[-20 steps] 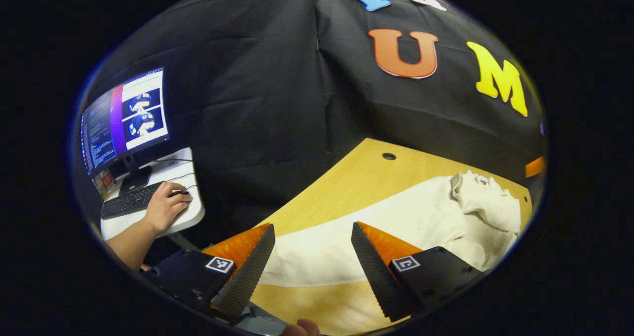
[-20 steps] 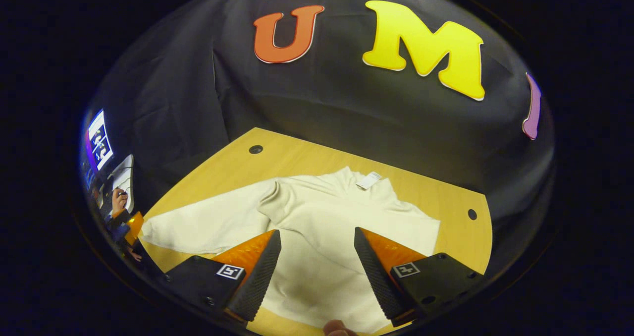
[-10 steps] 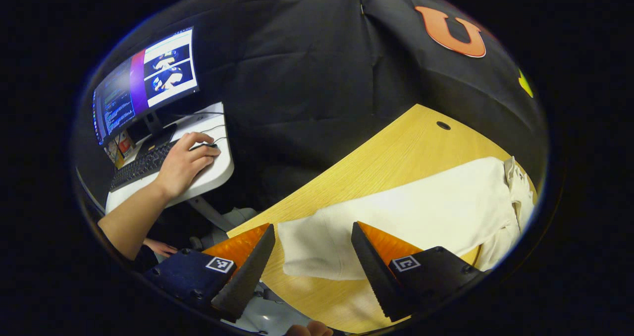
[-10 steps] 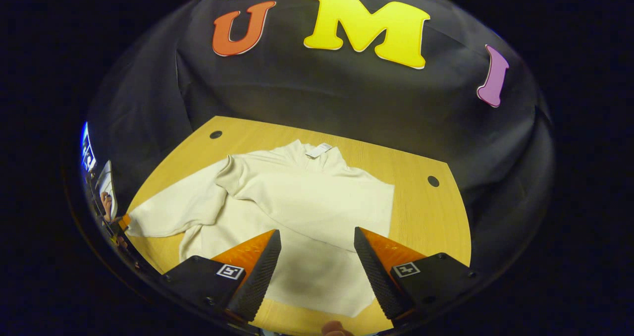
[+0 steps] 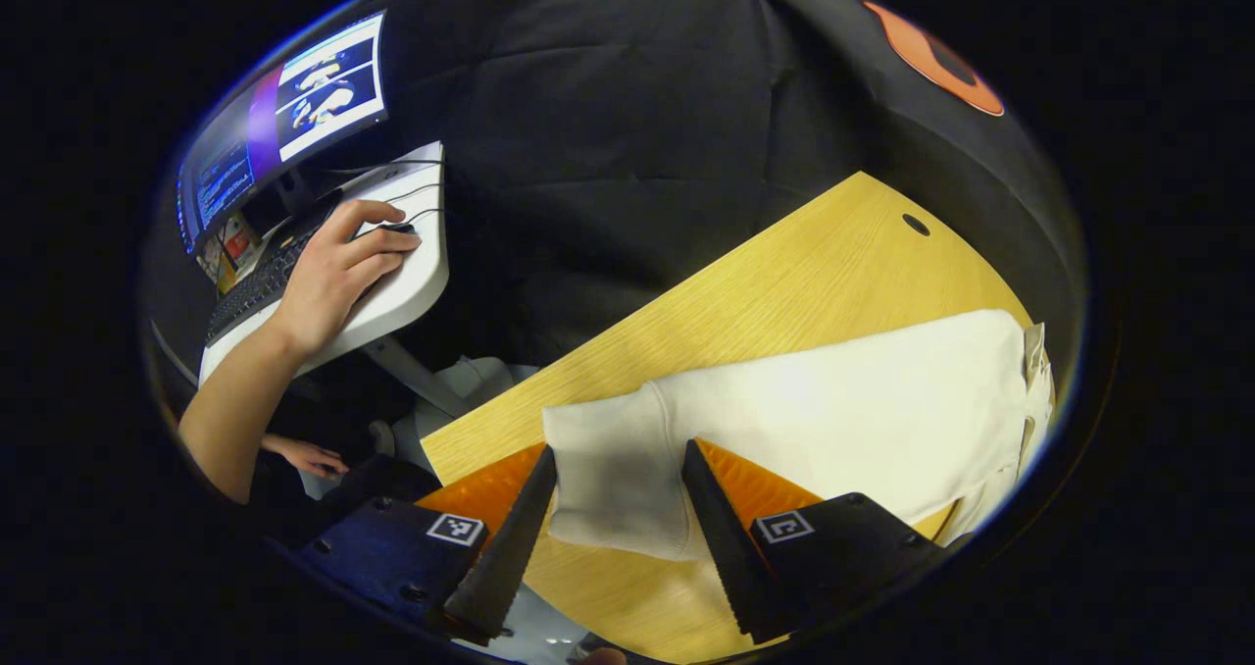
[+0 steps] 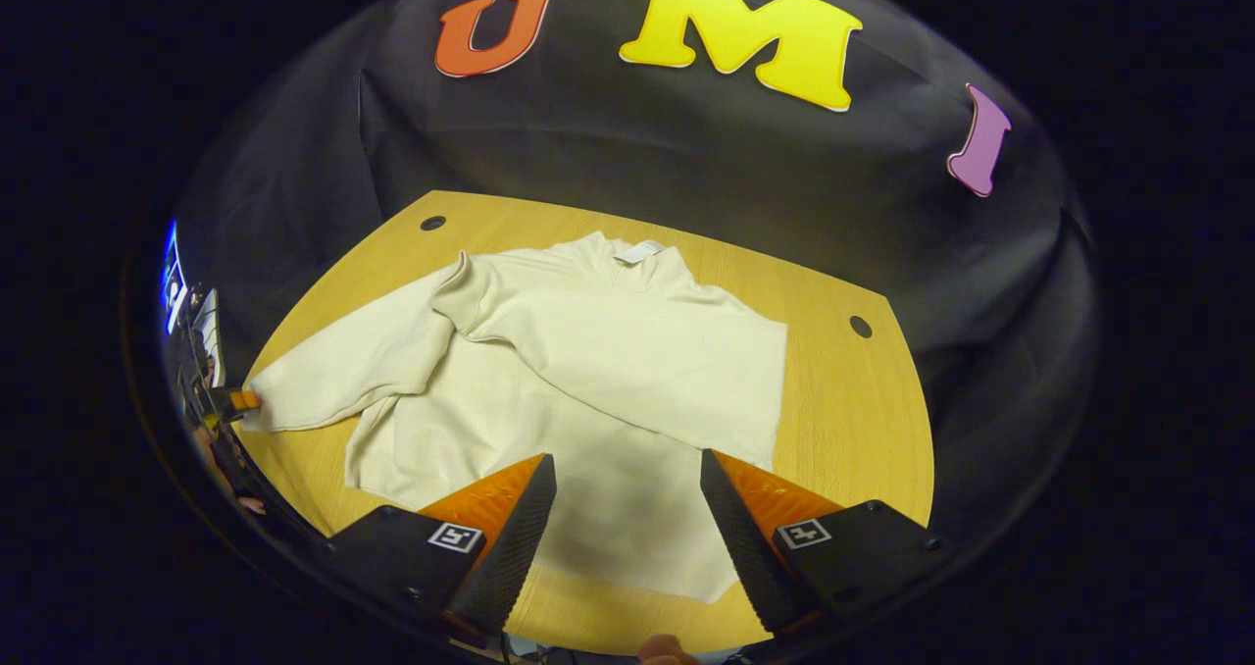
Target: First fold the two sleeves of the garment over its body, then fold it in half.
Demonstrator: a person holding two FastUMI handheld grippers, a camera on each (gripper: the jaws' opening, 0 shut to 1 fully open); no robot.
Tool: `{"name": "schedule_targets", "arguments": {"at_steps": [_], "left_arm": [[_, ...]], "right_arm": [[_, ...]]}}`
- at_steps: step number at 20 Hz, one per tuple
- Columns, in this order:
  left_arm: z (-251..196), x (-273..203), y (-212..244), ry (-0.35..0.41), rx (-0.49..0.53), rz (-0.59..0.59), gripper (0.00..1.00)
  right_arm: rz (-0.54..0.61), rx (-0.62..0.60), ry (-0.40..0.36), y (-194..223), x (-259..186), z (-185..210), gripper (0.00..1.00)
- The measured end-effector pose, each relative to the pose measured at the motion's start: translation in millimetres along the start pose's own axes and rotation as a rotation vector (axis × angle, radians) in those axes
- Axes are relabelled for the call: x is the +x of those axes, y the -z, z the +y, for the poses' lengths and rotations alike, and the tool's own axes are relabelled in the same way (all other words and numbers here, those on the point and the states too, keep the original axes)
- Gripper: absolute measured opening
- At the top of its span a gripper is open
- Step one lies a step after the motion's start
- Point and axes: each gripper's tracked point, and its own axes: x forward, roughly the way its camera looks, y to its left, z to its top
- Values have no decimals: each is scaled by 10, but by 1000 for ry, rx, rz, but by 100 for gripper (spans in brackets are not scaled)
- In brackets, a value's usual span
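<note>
While the cream long-sleeved sweatshirt (image 6: 588, 390) lies flat on the yellow wooden table (image 6: 843, 410) in the middle of the right gripper view, one sleeve is already folded across its body and the other sleeve (image 6: 333, 371) sticks out to the left of the frame; the small white neck label (image 6: 639, 251) sits at the top of the garment; the right gripper (image 6: 627, 528) hangs over the bottom hem at the lower middle, its fingers wide apart and holding nothing. In the left gripper view, the left gripper (image 5: 613, 528) sits at the lower middle with the cuff (image 5: 613, 488) of the stretched-out sleeve between its fingers; the fingers are partly closed in, but I cannot tell if they press on the cloth. At the upper left, a person's hand (image 5: 338, 268) rests on a dark computer mouse (image 5: 397, 228) on a small white desk (image 5: 407, 278), beside a lit monitor (image 5: 279, 126).
</note>
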Motion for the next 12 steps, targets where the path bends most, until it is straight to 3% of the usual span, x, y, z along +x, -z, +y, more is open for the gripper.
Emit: {"name": "schedule_targets", "arguments": {"at_steps": [3,4,7,8,10,11,12], "left_arm": [[12,3,2,3,-48,19,80],[9,7,-8,2,-46,25,84],[-3,19,-9,8,-36,40,70],[-21,6,-11,11,-40,44,75],[-67,15,-15,27,-37,52,62],[-97,17,-11,36,-30,57,44],[-125,16,-12,41,-20,61,44]], "right_arm": [[13,27,-1,47,20,-19,93],[17,40,-1,64,27,-28,93],[23,89,11,87,33,-117,92],[27,110,3,109,29,-126,92],[31,140,-3,140,21,-177,93],[27,146,-1,148,15,-217,93],[24,150,-2,165,2,-257,92]]}}
